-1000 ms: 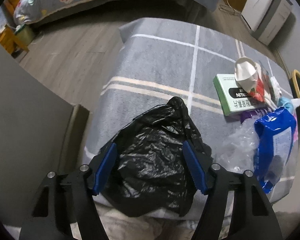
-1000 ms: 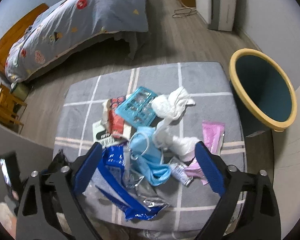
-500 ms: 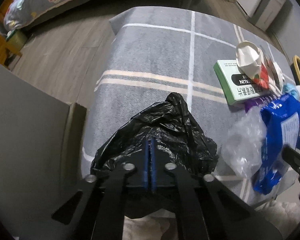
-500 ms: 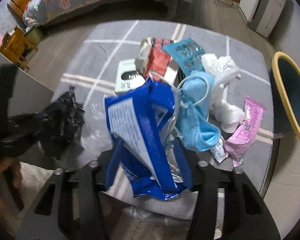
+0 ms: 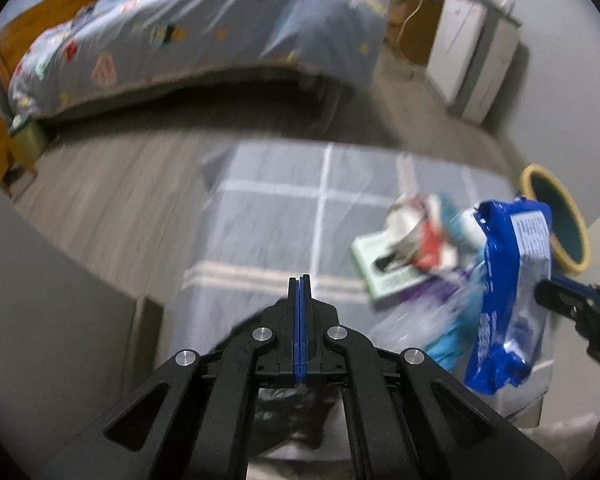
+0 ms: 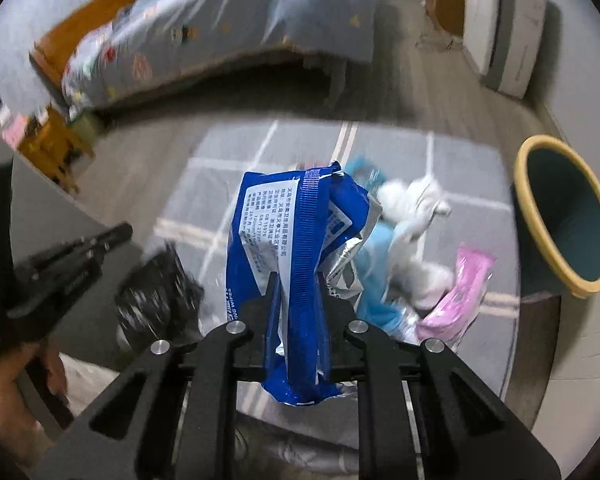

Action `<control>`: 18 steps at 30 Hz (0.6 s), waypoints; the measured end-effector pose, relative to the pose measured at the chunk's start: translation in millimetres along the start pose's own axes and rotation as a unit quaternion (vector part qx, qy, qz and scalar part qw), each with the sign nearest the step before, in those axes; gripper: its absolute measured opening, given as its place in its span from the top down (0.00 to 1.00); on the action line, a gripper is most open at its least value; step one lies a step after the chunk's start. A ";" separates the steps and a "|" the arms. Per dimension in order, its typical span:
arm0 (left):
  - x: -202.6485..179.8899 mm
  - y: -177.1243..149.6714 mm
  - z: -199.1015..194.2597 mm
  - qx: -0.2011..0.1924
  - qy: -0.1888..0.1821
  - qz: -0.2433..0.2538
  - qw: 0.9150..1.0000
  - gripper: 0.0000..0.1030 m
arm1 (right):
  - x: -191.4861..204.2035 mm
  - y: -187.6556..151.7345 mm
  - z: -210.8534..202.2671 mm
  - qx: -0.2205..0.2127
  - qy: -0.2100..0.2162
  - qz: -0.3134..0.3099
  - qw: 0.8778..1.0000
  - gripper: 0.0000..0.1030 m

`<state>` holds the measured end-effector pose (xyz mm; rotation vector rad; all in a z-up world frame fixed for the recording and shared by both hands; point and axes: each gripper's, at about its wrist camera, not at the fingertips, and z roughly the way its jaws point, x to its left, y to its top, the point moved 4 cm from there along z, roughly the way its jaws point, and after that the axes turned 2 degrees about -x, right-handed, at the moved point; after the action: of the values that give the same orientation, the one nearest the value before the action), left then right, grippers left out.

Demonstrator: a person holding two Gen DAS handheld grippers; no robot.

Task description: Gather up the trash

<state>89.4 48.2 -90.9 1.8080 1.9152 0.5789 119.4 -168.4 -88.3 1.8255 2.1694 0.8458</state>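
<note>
Right wrist view: our right gripper [image 6: 296, 300] tilts downward, its jaws having just been closing, now clamped on the blue wrapper [image 6: 288, 240], which stands up between them above the grey rug [image 6: 300, 148]. From the left wrist, our left gripper [image 5: 300, 292] also angles down with its blue pads pressed flat together; black plastic shows under its linkage, and it seems to pinch the black bag [image 6: 156, 292], though blur makes this uncertain. Other trash lies on the rug: a green box [image 5: 384, 264], a pale blue mask [image 6: 376, 272], white tissue [image 6: 416, 208], a pink packet [image 6: 460, 288]. A yellow-rimmed bin [image 6: 560, 216] stands beside the rug. Beyond, wood floor [image 5: 112, 184], a bed [image 5: 200, 28], a white cabinet [image 5: 472, 60].
</note>
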 end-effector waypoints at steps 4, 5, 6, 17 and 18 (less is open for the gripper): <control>-6.5 16.6 -13.8 -0.032 -0.008 0.008 0.999 0.99 | -10.1 20.1 -25.6 -0.034 0.003 0.016 0.999 0.85; -3.9 16.0 -10.6 -0.027 -0.002 0.011 1.000 0.99 | -10.6 28.5 -33.6 -0.041 0.002 0.015 0.999 0.85; 1.0 12.5 2.0 -0.003 -0.004 0.004 1.000 0.99 | -10.2 35.7 -38.2 -0.045 0.005 0.013 0.999 0.85; 31.5 -51.6 84.2 0.139 0.074 -0.025 0.987 0.31 | -2.2 54.7 -45.4 -0.070 0.028 -0.009 0.997 0.85; 33.3 -57.4 92.2 0.156 0.085 -0.021 0.984 0.32 | -2.7 52.6 -44.7 -0.068 0.030 -0.006 0.997 0.85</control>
<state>94.6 78.3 -200.3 1.9524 2.2587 0.4506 143.0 -180.2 -24.5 1.7416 2.0983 1.0321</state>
